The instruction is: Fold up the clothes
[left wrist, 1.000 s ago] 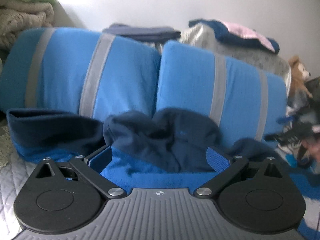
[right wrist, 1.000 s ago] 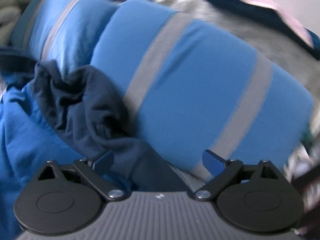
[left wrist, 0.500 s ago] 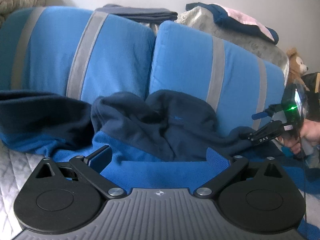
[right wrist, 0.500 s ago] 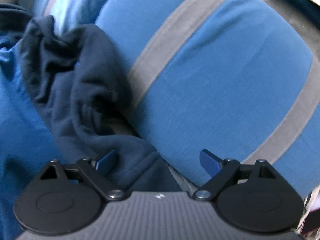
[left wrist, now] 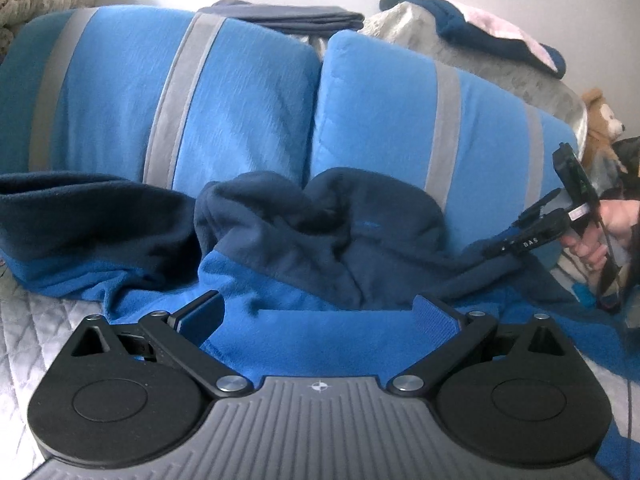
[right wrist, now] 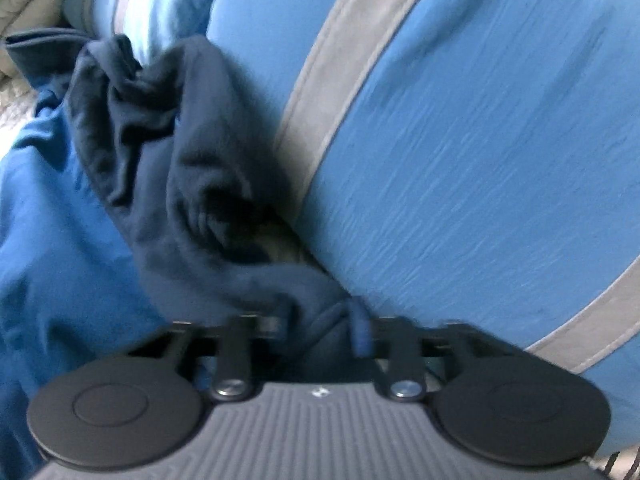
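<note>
We see the fleece jacket (left wrist: 320,264) lying crumpled against the striped pillows (left wrist: 240,96). Our right gripper (right wrist: 332,328) is closing on its dark sleeve (right wrist: 256,272) beside the pillows, while our left gripper (left wrist: 320,316) stands wide over the jacket's blue part.

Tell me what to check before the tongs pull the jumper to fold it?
1. Right tongs on cloth: ok. Their jaws are closing with the dark blue sleeve of the jumper between them.
2. Grip firm enough to pull: cannot tell, the picture is blurred there.
3. Left tongs ready: not ok. They are open over the light blue part, gripping nothing.
4. Jumper lying flat: not ok. Its dark top part is bunched against the pillows.
5. Pillow cloth kept out of the right tongs: cannot tell, the right-hand pillow sits right beside them.
6. Room to fold: cannot tell, little of the bed cover shows.
</note>
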`<state>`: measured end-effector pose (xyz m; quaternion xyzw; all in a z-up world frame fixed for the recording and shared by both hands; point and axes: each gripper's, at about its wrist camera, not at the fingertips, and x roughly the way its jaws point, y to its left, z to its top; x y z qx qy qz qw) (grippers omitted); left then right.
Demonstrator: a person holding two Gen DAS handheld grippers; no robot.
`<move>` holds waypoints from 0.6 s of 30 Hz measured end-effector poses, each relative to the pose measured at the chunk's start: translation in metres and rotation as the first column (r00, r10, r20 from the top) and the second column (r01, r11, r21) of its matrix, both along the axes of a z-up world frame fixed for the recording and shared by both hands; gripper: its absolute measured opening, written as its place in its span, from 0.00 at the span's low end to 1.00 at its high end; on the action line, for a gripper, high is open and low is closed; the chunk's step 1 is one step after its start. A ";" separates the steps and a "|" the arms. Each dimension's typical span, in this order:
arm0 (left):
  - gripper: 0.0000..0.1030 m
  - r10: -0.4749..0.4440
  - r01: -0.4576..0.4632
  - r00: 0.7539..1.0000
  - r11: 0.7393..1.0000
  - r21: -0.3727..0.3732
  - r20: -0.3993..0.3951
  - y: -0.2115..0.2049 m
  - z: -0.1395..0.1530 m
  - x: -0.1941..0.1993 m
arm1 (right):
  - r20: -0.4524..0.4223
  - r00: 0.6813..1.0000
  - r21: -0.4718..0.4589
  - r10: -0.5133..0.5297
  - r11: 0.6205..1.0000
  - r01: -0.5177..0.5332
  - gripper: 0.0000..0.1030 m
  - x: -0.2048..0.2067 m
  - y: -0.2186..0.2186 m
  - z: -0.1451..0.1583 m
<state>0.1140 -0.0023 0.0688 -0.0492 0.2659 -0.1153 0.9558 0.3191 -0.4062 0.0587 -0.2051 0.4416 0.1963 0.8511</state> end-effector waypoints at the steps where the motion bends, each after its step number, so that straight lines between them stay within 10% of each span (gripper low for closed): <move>1: 1.00 0.004 -0.004 1.000 1.000 0.000 -0.007 0.000 -0.001 0.001 | 0.039 0.999 -0.018 -0.006 1.000 0.007 0.13 -0.001 0.002 0.001; 7: 1.00 -0.001 0.001 1.000 1.000 0.011 -0.004 -0.001 -0.001 0.000 | 0.484 0.875 -0.232 -0.019 0.961 0.149 0.12 -0.021 0.021 0.000; 10: 1.00 0.001 -0.001 1.000 1.000 0.014 -0.004 0.000 -0.001 -0.001 | 0.577 0.796 -0.495 0.183 0.854 0.162 0.13 -0.035 0.043 -0.046; 13: 1.00 0.005 -0.005 1.000 1.000 0.018 -0.006 0.001 0.000 0.000 | 0.624 0.743 -0.569 0.243 0.793 0.218 0.19 -0.040 0.053 -0.072; 18: 1.00 0.008 -0.008 1.000 1.000 0.015 -0.017 0.002 0.002 0.000 | 0.662 0.712 -0.582 0.232 0.758 0.295 0.84 -0.047 0.060 -0.070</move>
